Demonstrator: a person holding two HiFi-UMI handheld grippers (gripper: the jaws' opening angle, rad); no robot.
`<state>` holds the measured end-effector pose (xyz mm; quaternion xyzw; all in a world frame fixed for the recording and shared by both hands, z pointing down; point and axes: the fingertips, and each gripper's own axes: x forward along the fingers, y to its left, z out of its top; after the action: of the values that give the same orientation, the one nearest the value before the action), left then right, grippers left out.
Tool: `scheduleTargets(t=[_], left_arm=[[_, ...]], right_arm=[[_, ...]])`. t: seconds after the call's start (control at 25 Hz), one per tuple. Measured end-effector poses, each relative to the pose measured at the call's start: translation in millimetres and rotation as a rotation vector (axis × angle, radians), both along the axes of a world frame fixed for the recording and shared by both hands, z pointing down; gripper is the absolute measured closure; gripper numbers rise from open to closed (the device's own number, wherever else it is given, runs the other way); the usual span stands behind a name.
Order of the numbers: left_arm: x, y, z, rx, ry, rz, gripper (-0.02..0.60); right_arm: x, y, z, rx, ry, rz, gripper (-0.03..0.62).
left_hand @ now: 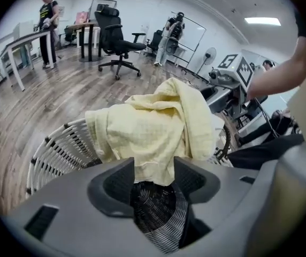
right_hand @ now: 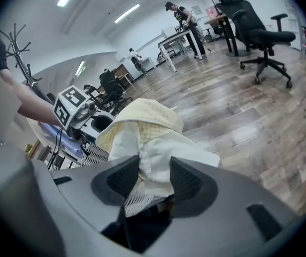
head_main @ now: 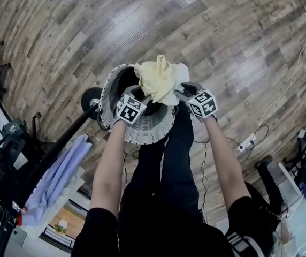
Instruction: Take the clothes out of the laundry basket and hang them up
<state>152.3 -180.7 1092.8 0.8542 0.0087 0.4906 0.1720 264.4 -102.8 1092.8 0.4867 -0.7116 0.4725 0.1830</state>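
Seen from my head, looking down past my two bare forearms. Closest to me, my left gripper and my right gripper both point down at a yellow garment.

In the left gripper view, my left gripper has its jaws wide apart. The garment's lower hem hangs into the gap between them, and as far as I can judge it is not pinched.

In the right gripper view, my right gripper has its jaws parted a little less widely. A paler, whitish fold of the cloth fills the gap, and I see no squeeze on it. I cannot tell whether this fold belongs to the same garment.

The garment is bunched in a heap over the far rim, at 12 o'clock, of a round white wicker laundry basket. The basket stands on the wooden floor just past my legs, and its dark inside shows under the cloth.

Further off, at 8 o'clock in the head view, a black clothes rail carries a light blue garment. At 4 o'clock a power strip lies on the floor. In the left gripper view, an office chair and some standing people are at 11 o'clock, across the room.

I judge this to be the pick-up step: both tongs are around the cloth but neither grips it. The next move calls for closing both on the fabric, well apart from each other, then lifting it clear of the basket rim and carrying it toward the rail.
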Motion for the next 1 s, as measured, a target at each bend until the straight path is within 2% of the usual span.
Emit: scheduleTargets(t=[0.12, 0.16, 0.24, 0.32, 0.56, 0.8, 1.0], left_arm=[[14, 6, 10, 0.008, 0.008, 0.062, 0.336], [18, 7, 12, 0.002, 0.01, 0.067, 0.338], [21, 10, 13, -0.014, 0.0, 0.063, 0.434], [21, 11, 10, -0.024, -0.011, 0.048, 0.526], [7, -3, -25, -0.032, 0.007, -0.042, 0.541], [-8, -31, -88, 0.032, 0.048, -0.141, 0.546], [-32, -48, -139, 0.077, 0.061, -0.184, 0.548]], right_arm=[[-5, 1, 1, 0.007, -0.03, 0.012, 0.431], [-6, 2, -1, 0.011, -0.033, 0.014, 0.464], [-8, 6, -4, 0.011, -0.029, 0.011, 0.557], [-9, 11, -7, -0.002, -0.035, 0.006, 0.571], [7, 12, -32, -0.015, -0.014, 0.043, 0.576], [27, 9, -76, 0.004, 0.056, 0.078, 0.577], [37, 14, -118, 0.016, 0.095, 0.083, 0.577]])
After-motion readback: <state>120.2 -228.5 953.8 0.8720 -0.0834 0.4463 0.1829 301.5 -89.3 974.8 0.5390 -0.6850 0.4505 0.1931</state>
